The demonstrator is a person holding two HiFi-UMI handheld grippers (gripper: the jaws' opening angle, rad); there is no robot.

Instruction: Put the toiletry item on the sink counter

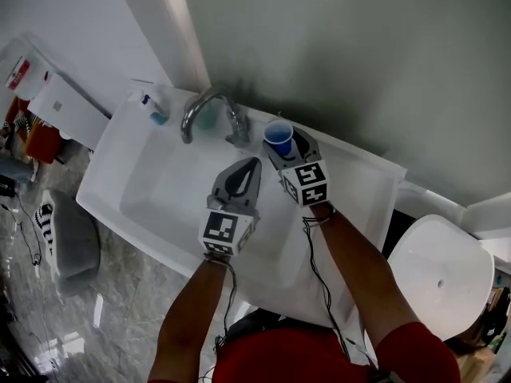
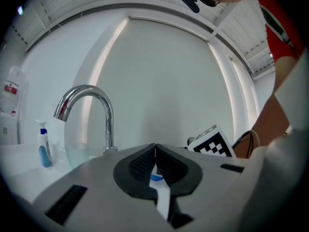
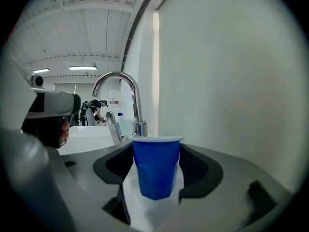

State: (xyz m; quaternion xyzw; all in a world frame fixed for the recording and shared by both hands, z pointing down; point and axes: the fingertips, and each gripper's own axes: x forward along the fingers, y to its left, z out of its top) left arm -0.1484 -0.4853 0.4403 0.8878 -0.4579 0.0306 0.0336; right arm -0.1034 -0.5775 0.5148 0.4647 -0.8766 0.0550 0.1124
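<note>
Nearest the person, the left gripper (image 1: 252,166) hangs over the open basin of the white sink (image 1: 160,194), with bare basin on every side of it. Its fingers (image 2: 145,161) are pressed together at the tips. A narrow slit behind the tips shows a strip of white with a small blue spot, and what that is cannot be told.

Just beyond and to the right, the right gripper (image 1: 281,150) reaches over the basin's far edge to the back ledge of the surface (image 1: 351,162). Its fingers (image 3: 193,166) are spread wide and close on the sides of a blue cup (image 3: 156,168). The cup stands upright with its mouth open, low over the white ledge; whether its base touches the ledge cannot be told.

The cup sits just right of the base of the chrome faucet (image 1: 200,106), whose arch curves out over the basin. The ledge to the right of the cup runs bare to the sink's corner.

At the far left corner stands a pump bottle (image 1: 156,107), well apart from both grippers. The wall (image 1: 359,62) rises close behind the ledge.
</note>
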